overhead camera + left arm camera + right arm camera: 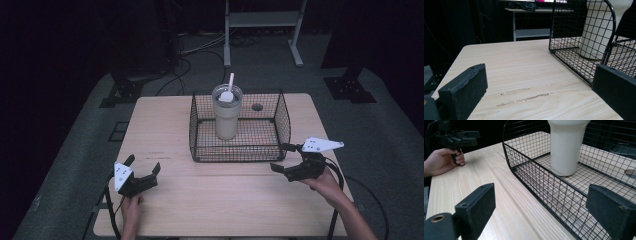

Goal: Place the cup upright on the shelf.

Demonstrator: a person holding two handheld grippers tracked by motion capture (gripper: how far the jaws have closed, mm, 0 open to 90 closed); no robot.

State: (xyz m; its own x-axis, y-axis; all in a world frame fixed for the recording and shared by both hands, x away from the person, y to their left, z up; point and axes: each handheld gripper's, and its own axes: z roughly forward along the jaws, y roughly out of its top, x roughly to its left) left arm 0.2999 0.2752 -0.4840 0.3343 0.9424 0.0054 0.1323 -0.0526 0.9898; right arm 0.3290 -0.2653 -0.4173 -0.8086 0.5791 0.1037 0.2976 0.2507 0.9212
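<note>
Both the left gripper (142, 169) and right gripper (285, 157) stood agape, holding nothing. The right one sat near the wire basket (282, 117); snagging its mesh could topple the tall cup (226, 120).

A pale wooden table (220, 200) stands on grey floor, its grain running left to right. Toward twelve o'clock of its top sits a black wire basket (239, 150), resting flat on the wood. Just beyond the basket, around one o'clock, there is a small dark round spot (257, 107), perhaps a cable hole. A few scuffed streaks (524, 93) mark the boards near eight o'clock.
</note>
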